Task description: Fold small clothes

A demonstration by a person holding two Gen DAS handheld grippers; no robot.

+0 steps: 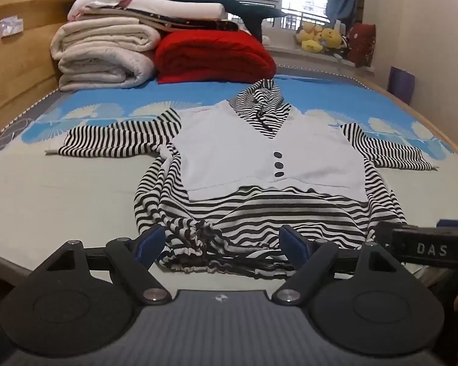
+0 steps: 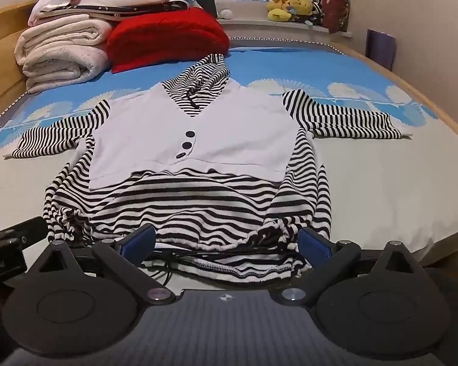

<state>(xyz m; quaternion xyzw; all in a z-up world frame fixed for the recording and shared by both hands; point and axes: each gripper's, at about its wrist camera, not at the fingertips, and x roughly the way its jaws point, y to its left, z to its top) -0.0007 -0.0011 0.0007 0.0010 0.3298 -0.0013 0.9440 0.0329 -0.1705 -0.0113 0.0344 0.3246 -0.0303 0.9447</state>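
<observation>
Both tongs hang with jaws spread wide and empty: the left gripper (image 1: 223,244) over the near-left hem corner, the right gripper (image 2: 229,244) over the near-right one. Straight ahead lies the black-and-white striped hooded top with its pale buttoned vest front (image 1: 268,158), long axis running away from them, hood farthest, sleeves flung sideways (neither hand is clearly nearer). It rests flat on the blue-patterned bed sheet (image 1: 107,113). Beyond, cream folded blankets (image 1: 103,58) and a red cushion (image 1: 210,55) stack beside the wooden headboard.
</observation>
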